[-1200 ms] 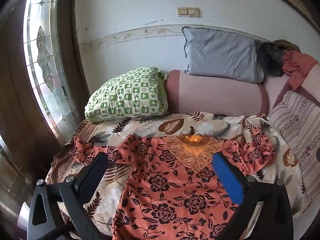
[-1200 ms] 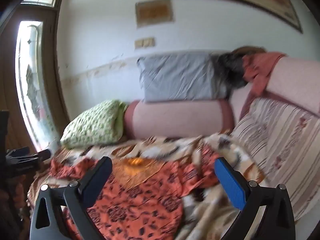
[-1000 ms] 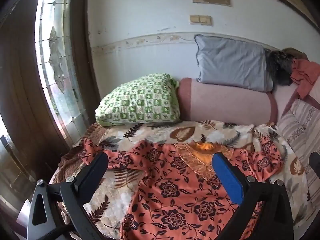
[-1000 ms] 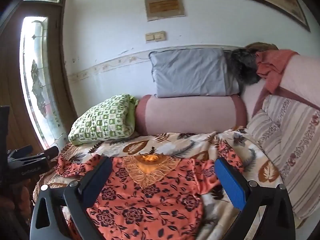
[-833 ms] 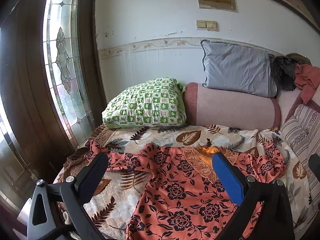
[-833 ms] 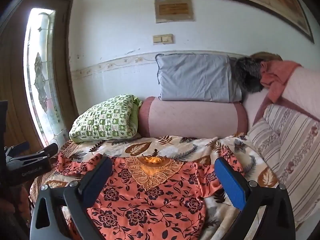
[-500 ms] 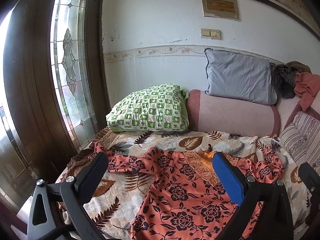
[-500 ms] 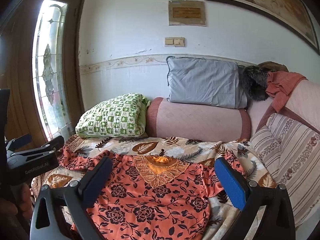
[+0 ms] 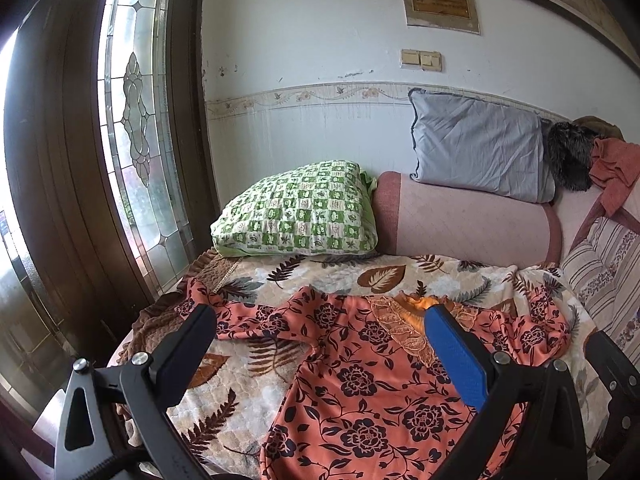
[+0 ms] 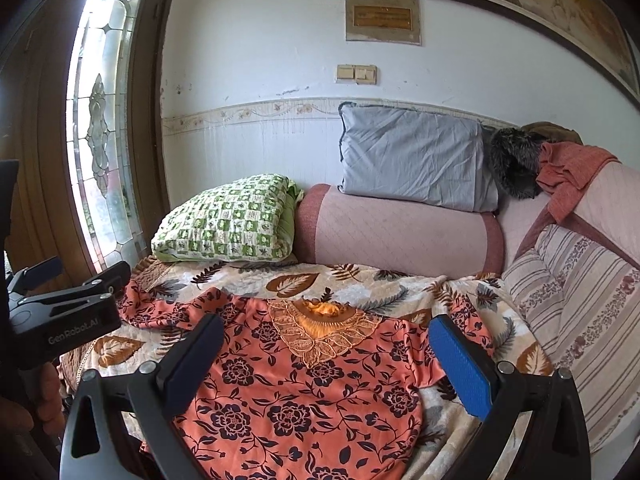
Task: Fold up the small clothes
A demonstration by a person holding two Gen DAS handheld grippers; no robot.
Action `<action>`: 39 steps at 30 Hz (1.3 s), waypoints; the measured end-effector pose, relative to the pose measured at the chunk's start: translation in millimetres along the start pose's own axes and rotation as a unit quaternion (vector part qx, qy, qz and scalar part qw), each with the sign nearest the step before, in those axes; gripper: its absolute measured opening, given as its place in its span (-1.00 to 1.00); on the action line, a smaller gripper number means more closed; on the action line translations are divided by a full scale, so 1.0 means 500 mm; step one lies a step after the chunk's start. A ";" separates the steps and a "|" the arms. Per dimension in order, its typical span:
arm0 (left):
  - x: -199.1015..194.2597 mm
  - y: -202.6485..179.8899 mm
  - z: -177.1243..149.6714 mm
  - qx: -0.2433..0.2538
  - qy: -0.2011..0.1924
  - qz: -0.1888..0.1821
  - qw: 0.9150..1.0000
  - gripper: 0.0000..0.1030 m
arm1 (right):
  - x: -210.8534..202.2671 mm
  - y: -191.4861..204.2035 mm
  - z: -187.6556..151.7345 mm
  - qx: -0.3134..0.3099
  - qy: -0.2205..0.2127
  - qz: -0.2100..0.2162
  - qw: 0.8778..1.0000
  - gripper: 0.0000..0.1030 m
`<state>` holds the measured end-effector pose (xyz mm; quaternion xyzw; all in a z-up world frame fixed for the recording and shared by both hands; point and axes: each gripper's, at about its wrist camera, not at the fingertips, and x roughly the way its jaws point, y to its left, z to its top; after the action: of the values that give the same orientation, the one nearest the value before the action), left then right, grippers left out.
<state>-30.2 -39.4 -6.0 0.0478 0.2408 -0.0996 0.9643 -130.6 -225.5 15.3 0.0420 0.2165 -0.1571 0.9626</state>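
Here, spread flat and face up on the leaf-print blanket [image 9: 360, 276]: an orange floral top [image 10: 304, 392], dark rose-and-vine print all over, with a pale gold lace yoke [image 10: 320, 336] scalloped around the neckline and a brighter orange patch showing at the collar opening. Collar pointing toward the pink bolster [image 10: 400, 232] at the back, hem running toward the cameras. Lying unfolded, both sleeves out to the sides: the one toward the window [image 9: 136, 120] stretched long and rumpled across the blanket, its cuff close to the blanket's brown frilled edge; the other shorter in view, bunched near the striped cushion [image 10: 580, 300]. A few soft wrinkles across the chest, body otherwise smooth. Hovering above the near end of the garment, the left gripper [image 9: 320, 344] with fingers spread wide, nothing between them, black pad over the long sleeve side, blue pad over the yoke. Likewise the right gripper [image 10: 324, 356], fingers apart and empty, framing the chest of the top, not touching the cloth as far as can be seen. Behind: a green checked pillow [image 9: 296, 216] leaning beside the bolster, a grey pillow [image 10: 416, 160] propped on top of it against the wall.
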 end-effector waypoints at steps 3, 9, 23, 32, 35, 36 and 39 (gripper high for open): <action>0.013 -0.011 -0.003 0.006 0.006 0.002 1.000 1.00 | 0.018 -0.006 -0.001 0.007 0.014 -0.005 1.000 1.00; 0.031 -0.019 -0.008 0.013 0.016 0.005 1.000 1.00 | 0.056 -0.019 -0.005 0.013 0.035 -0.018 0.999 1.00; 0.043 -0.077 -0.020 0.042 0.031 -0.014 0.999 1.00 | 0.071 -0.065 -0.013 0.013 0.055 -0.049 0.997 1.00; 0.136 -0.139 -0.115 0.080 0.149 -0.077 0.983 1.00 | 0.126 -0.131 -0.044 0.019 0.066 -0.057 0.996 1.00; 0.166 -0.157 -0.159 0.107 0.176 -0.080 0.975 1.00 | 0.178 -0.221 -0.075 0.041 0.079 -0.066 0.994 1.00; 0.180 -0.159 -0.166 0.105 0.187 -0.083 0.973 1.00 | 0.198 -0.260 -0.087 0.050 0.084 -0.073 0.993 1.00; 0.220 -0.164 -0.167 0.088 0.192 -0.084 0.974 1.00 | 0.267 -0.390 -0.121 0.075 0.104 -0.111 0.986 1.00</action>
<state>9.5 -126.4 -135.2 0.1299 0.4152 -0.1898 0.8802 -103.2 -439.4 -99.1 0.1054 0.3063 -0.2736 0.9057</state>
